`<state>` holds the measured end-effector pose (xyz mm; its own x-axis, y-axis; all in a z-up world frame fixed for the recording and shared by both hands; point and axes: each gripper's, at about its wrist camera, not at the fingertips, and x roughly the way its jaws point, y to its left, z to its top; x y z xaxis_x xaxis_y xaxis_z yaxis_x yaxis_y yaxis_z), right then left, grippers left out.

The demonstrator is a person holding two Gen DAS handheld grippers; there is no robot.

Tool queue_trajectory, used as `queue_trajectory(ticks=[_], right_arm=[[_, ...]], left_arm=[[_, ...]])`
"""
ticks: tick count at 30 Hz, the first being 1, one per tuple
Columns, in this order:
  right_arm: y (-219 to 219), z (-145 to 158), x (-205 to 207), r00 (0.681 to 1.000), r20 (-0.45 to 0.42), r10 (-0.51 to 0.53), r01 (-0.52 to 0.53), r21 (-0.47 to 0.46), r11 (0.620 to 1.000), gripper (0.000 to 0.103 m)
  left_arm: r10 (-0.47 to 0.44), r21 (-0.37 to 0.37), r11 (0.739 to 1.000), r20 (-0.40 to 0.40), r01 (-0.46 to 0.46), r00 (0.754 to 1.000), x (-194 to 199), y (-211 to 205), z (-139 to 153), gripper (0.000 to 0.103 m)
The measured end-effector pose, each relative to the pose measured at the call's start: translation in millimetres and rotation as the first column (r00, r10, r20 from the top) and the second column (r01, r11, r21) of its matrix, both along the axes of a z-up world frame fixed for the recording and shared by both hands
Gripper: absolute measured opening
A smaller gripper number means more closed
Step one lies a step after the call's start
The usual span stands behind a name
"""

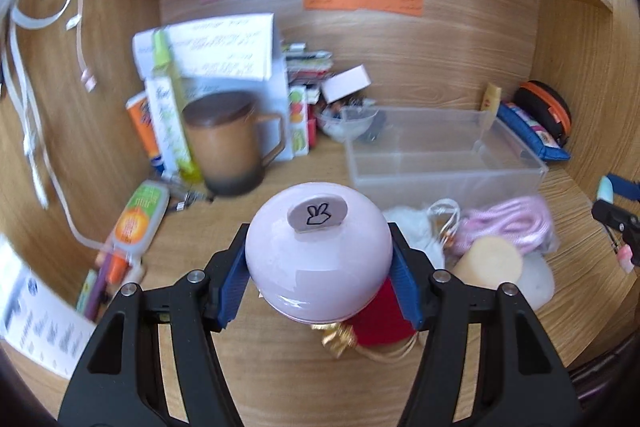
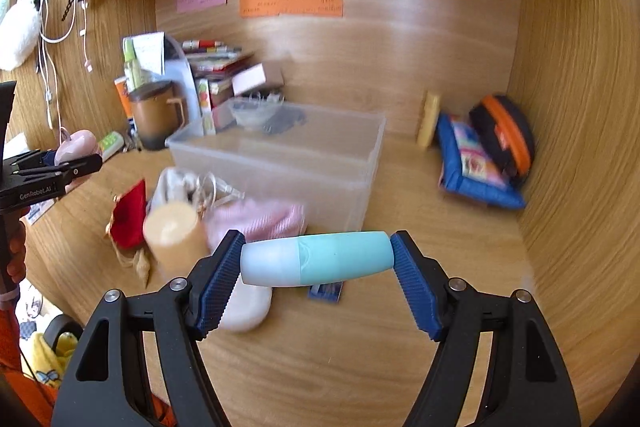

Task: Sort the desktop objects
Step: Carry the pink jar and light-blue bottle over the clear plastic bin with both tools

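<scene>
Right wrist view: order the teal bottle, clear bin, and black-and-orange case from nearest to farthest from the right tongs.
1. teal bottle: clamped crosswise in the right tongs.
2. clear bin: ahead, slightly left, mid-desk.
3. black-and-orange case: far right corner, against the wall.

A glossy pale-pink apple-shaped object [image 1: 318, 253] with a small grey leaf tab bearing a doodle is clamped between the blue pads of the left tongs [image 1: 319, 281], held above the bench. The right tongs [image 2: 318, 267] pinch a teal bottle with a frosted white cap [image 2: 316, 263] end to end, lying crosswise. Behind both, a clear plastic box [image 2: 280, 163] sits open on the bench, with a pink bundle of cord [image 2: 256, 221] just beside its front wall.
</scene>
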<state>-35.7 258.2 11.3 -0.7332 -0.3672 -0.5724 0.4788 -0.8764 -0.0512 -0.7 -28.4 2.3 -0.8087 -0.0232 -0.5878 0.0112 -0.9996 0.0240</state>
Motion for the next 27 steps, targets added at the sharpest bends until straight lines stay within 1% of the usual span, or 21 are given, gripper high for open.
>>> queue_trajectory(ticks=[7,12,14,18,21,27], right_arm=[[-17.1,29.2,-23.6,0.997,-0.066,0.038,-0.036,0.026,0.999,0.071],[-27.8,43.0,-52.1,0.997,-0.060,0.055,-0.054,0.019,0.998,0.071],[-32.0,46.3,-61.2,0.997,-0.059,0.059,-0.058,0.020,0.998,0.071],[-39.1,51.1,-88.2,0.997,-0.029,0.077,-0.077,0.000,0.997,0.071],[-45.0,49.4,-108.3,0.997,-0.006,0.078,-0.078,0.011,0.997,0.071],[-62.7,31.8,-145.6,0.994,0.075,0.083,-0.086,0.039,0.996,0.071]], left_arm=[[-0.106,0.010,0.994,-0.013,0.107,0.994,-29.8,12.3,27.3,0.063],[-0.151,0.020,0.988,-0.010,0.152,0.988,-54.2,18.1,41.7,0.063],[-0.162,0.010,0.987,0.000,0.162,0.987,-67.2,21.8,45.5,0.063],[-0.171,0.012,0.985,0.026,0.171,0.985,-93.6,26.0,49.6,0.063],[-0.179,0.008,0.984,0.048,0.178,0.983,-115.0,29.4,48.7,0.063],[-0.215,0.006,0.976,0.090,0.216,0.972,-152.2,38.1,39.7,0.063]])
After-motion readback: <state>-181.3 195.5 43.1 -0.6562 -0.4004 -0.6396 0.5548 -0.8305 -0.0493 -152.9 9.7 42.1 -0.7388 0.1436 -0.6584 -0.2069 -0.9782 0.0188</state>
